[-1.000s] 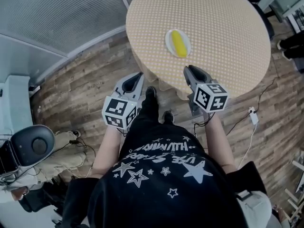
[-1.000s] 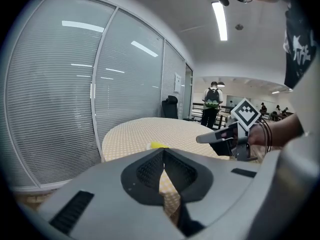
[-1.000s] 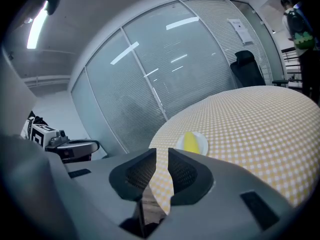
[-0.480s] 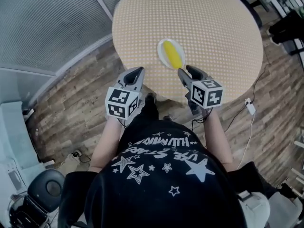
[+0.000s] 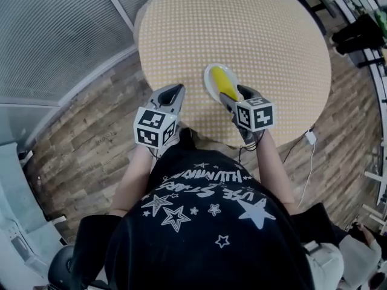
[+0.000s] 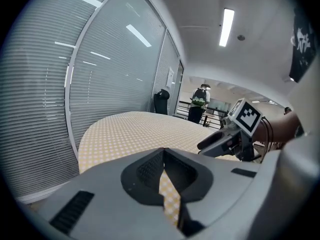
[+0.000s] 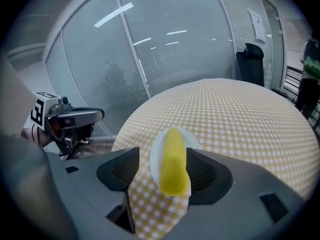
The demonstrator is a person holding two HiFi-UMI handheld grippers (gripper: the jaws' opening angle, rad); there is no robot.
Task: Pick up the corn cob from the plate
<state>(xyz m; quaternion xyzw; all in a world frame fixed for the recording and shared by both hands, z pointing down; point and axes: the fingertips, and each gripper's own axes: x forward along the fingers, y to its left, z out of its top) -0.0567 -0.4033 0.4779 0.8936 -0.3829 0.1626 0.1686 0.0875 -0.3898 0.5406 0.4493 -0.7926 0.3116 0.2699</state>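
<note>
At the near edge of the round checked surface, the right tool hangs tilted down over the white plate. Its jaws are spread wide, having just been opening. The yellow corn cob lies lengthwise on that plate, its near end showing between the pads, and neither pad is on it. So this is the approach, with the grasp not yet made.

Next, by my reckoning: sink a little so the pads flank the cob's sides, then close gently. It looks smooth and round, so it may roll or slip, and the plate rim sits close under the jaws.

The left tool waits beside the surface's edge, jaws pressed together on nothing, well out of the way. Beyond are blinds behind glass, a dark office chair and a distant person. Nothing on the cloth blocks the path.
</note>
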